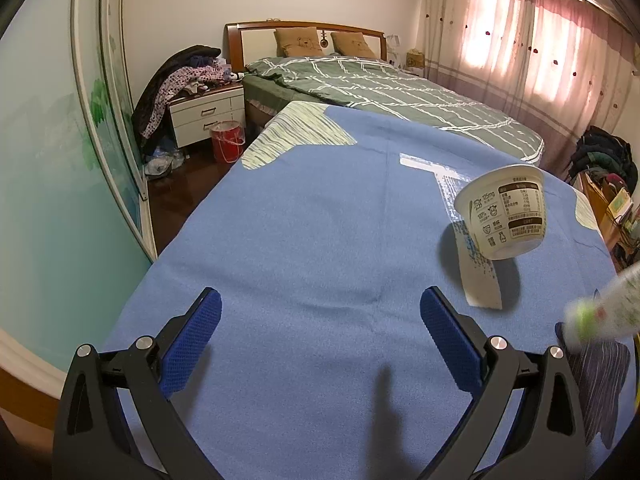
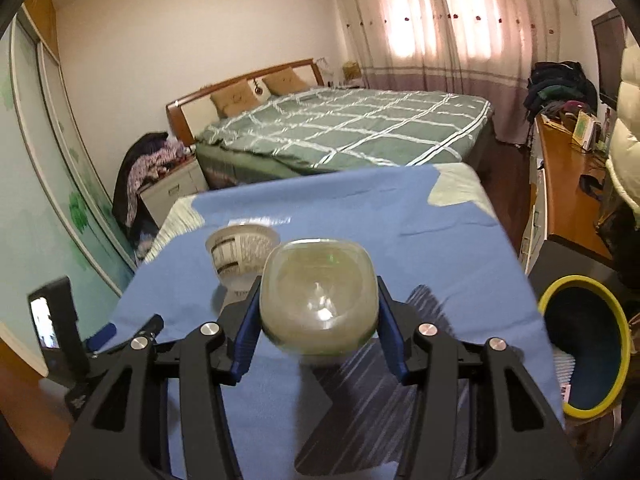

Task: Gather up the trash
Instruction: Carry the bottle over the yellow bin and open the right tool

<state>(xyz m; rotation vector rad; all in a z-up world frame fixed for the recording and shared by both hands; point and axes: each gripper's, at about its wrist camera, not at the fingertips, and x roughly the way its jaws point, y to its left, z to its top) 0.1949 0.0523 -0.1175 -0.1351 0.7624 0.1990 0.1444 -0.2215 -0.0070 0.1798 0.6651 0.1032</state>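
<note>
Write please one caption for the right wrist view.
Right gripper jaws shut on a clear plastic bottle above the blue cloth, yogurt cup behind.

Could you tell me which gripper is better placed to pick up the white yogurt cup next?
Left. The left gripper is open and empty near the white yogurt cup; the right gripper already clamps a clear plastic bottle.

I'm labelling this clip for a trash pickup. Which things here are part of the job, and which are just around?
Part of the job:
plastic bottle, clamped in the right gripper
yogurt cup
wrapper strip under the cup
yellow-rimmed bin
left gripper, open

Just around:
bed
nightstand
red bucket
curtains
</note>
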